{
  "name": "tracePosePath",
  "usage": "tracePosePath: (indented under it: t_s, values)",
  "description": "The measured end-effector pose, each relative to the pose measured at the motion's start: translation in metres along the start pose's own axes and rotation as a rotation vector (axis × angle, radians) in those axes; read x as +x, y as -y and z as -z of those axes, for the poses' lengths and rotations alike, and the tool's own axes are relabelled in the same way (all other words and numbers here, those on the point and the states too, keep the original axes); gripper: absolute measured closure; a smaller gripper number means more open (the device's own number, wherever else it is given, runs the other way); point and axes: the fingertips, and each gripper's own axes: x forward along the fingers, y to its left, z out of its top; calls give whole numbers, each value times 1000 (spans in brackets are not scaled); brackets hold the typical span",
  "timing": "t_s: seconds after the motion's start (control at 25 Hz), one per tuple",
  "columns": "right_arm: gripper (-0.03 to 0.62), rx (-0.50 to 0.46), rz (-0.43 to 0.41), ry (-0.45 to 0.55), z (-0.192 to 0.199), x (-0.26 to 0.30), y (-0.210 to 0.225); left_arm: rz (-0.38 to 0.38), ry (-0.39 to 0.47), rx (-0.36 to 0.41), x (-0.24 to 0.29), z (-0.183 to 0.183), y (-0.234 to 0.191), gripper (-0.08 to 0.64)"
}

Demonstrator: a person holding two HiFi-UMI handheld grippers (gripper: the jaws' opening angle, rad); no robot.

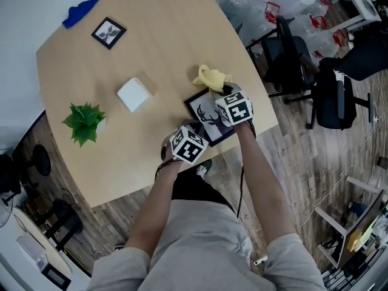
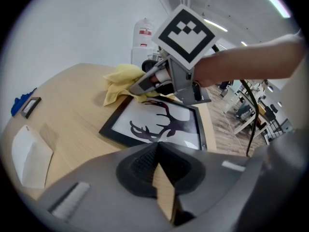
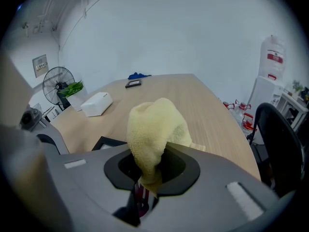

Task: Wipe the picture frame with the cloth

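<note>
Right gripper view shows the right gripper [image 3: 149, 170] clenched on the yellow cloth [image 3: 155, 127], which bunches up out of its jaws. In the head view the picture frame [image 1: 206, 115] lies flat on the table [image 1: 157, 41], close to the edge nearest the person and askew to it. The cloth rests over the frame's far corner. The left gripper [image 2: 157, 148] has its jaws pressed together on nothing, just short of the frame's near side, whose long edge seems to run across in front of it. From the cloth, the glass lies back toward the person, so the right hand looks placed to draw the wipe that way
</note>
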Motion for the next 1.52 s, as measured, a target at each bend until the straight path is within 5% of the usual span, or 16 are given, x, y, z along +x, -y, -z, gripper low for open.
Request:
tracePosePath:
  t_s: [1.52]
  values:
    - [545,-28,-34,-72,55,-48,-13,-51,-2,-15,-1,-1,0,508]
